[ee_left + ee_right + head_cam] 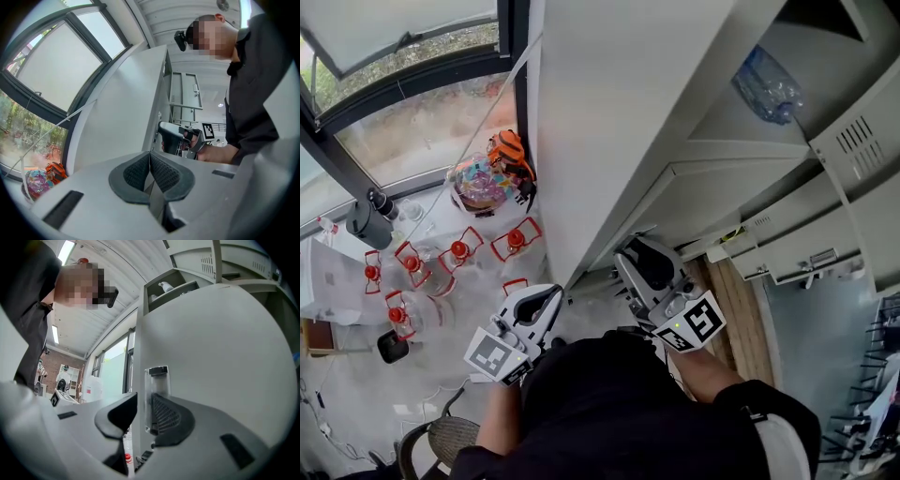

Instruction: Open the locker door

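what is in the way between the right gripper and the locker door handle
Nothing visible: the right gripper has its jaws apart around the edge of the locker door, with the clear handle between them.

The locker door [220, 348] has its edge between the right tool's [142, 411] jaws. The left tool [551, 298] is left of it. A bottle [767, 86] lies on a shelf [727, 127].

No legible txt, brand or no. in any view. Only signs seen: b/w square markers, one on the cube of the left gripper [551, 298], marker [494, 355], one on the cube of the right gripper [630, 251], marker [703, 321]. Patterns only, no letters. Red label [87, 391] on a white container [95, 386] in the bkgd: too small to read.
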`<state>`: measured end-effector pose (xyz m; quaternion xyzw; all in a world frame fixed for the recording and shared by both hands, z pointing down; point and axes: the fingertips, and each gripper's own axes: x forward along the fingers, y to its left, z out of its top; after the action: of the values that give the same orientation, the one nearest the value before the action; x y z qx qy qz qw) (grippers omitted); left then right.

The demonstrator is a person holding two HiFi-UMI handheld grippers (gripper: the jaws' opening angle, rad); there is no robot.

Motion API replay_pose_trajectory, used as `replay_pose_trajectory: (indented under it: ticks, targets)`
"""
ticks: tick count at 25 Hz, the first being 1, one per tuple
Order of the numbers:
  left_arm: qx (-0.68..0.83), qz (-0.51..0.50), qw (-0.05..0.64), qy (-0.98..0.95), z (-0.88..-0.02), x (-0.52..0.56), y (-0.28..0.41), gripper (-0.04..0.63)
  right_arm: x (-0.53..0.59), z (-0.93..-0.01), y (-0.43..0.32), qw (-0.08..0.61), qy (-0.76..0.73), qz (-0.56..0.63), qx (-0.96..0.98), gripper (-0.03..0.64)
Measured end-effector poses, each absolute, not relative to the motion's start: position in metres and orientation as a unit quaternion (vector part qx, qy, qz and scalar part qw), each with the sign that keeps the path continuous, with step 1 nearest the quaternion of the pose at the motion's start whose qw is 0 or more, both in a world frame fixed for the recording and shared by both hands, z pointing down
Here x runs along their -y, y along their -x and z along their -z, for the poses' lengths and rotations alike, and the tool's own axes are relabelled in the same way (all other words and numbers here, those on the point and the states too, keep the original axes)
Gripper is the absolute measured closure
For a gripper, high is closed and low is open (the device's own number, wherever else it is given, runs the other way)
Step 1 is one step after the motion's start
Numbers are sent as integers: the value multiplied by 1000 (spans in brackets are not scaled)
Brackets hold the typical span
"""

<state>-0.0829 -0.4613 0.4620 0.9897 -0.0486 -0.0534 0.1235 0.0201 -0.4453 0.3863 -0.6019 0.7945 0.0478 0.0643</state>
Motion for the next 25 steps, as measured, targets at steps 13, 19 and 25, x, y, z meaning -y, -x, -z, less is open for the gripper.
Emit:
replay_pose_trajectory:
  ticks: [13, 19, 25]
  targets:
    - [50, 60, 130, -988, -463, 466, 93, 578, 453, -388, -19, 58, 616, -45, -784, 532]
    - [55, 45, 133, -989, -475, 463, 100, 578, 453, -388, -20, 66, 619, -43, -782, 540]
    - [63, 50, 130, -988, -474, 464, 103, 578, 453, -388, -21, 72, 615, -37, -785, 543]
